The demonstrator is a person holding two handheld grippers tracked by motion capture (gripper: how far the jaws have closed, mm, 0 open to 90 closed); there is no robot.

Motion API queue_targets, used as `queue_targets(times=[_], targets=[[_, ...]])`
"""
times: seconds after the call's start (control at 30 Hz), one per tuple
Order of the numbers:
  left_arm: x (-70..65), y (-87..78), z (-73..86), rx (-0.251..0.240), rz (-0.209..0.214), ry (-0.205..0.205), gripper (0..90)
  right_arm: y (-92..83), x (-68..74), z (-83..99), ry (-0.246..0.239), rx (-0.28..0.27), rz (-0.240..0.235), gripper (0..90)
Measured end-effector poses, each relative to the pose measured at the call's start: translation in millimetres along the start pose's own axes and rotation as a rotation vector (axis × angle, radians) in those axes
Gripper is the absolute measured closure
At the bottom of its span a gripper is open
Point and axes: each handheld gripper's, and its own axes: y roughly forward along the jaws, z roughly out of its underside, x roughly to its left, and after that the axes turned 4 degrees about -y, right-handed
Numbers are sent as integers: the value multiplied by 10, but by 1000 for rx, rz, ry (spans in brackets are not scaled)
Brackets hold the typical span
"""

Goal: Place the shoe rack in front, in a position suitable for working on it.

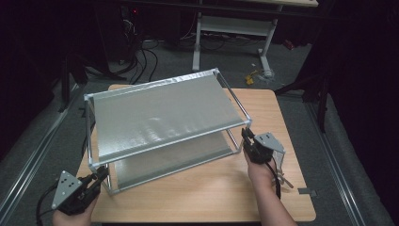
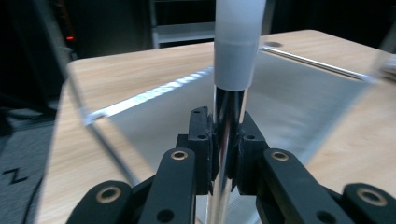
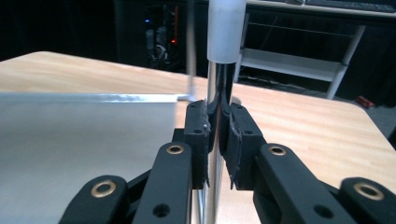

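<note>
Both claws are clamping opposite corner posts of the rack [image 1: 164,122] standing on the tabletop [image 1: 263,197]: left claw [image 2: 227,140] near-left, right claw [image 3: 217,135] far-right, likely sharing its weight to shift it level.

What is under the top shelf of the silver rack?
Under the top shelf sits a lower shelf, just above the wooden table. Its front strip shows bare. The top shelf covers the rest, so anything lying farther back cannot be seen.
</note>
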Motion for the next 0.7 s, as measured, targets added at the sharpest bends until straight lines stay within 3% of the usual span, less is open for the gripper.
queue_targets(times=[0.13, 0.33, 0.37, 0.4, 0.57, 0.63, 0.7], targets=[[-149, 5, 11, 4, 52, 11, 802, 255, -38, -72, -5, 14, 42, 802], [-392, 59, 14, 4, 134, 38, 802, 587, -162, -184, 16, 47, 62, 799], [-407, 64, 15, 4, 138, 40, 802, 636, -190, -200, 23, 61, 59, 783], [-426, 72, 16, 1, 145, 33, 802, 672, -215, -225, 28, 79, 55, 676], [-467, 66, 23, -1, 153, 34, 802, 515, -223, -257, 44, 56, 45, 590], [-494, 64, 28, -2, 157, 37, 802, 364, -214, -261, 31, 42, 45, 565], [-536, 67, 29, 1, 168, 46, 802, 120, -213, -229, 34, 20, 11, 568]])
